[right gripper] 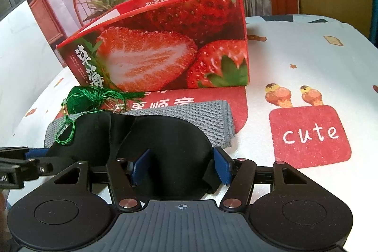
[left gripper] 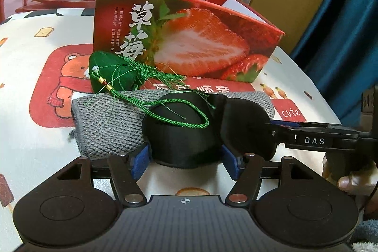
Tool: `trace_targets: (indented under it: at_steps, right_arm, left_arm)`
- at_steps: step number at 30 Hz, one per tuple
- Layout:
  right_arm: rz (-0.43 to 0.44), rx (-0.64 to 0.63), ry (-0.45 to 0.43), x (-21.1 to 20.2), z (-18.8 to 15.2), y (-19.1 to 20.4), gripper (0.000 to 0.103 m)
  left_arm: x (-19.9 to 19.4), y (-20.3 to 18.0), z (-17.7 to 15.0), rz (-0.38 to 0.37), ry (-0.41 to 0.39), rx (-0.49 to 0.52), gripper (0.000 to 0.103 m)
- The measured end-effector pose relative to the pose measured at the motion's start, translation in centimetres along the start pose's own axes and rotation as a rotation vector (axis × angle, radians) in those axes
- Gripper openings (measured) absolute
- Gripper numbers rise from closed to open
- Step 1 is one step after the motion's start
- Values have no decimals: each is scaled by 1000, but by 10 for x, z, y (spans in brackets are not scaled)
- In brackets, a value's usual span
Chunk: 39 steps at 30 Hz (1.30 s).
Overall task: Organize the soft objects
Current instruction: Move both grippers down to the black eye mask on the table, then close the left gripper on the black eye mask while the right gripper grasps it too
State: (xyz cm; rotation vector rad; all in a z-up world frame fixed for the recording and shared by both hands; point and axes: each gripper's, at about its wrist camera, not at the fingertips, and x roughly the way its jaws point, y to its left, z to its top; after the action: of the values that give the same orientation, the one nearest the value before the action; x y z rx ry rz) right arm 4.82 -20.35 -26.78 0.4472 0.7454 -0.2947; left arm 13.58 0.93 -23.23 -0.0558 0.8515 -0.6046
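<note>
Left to right: a green tasselled sachet (left gripper: 106,72) lies against the strawberry box (left gripper: 189,39), its cord draped over the black eye mask (left gripper: 184,131). The mask rests on a grey knit cloth (left gripper: 106,119), on the printed surface (right gripper: 307,63). The left gripper (left gripper: 186,163) and right gripper (right gripper: 178,165) straddle one mask cup each, fingers spread, not visibly pressing. Open surface lies right of the box.
</note>
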Motion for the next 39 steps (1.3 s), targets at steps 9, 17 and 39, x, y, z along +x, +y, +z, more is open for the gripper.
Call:
trace_targets:
  at_steps: [9, 17, 39]
  right_arm:
    - [8, -9, 2, -2, -3, 2, 57]
    - [7, -13, 3, -2, -4, 2, 58]
    - [-2, -17, 39, -24, -6, 5, 57]
  left_arm:
    - [6, 5, 10, 29, 9, -56, 71]
    - [20, 8, 20, 94, 15, -75, 65]
    - [9, 2, -4, 126, 34, -91, 40]
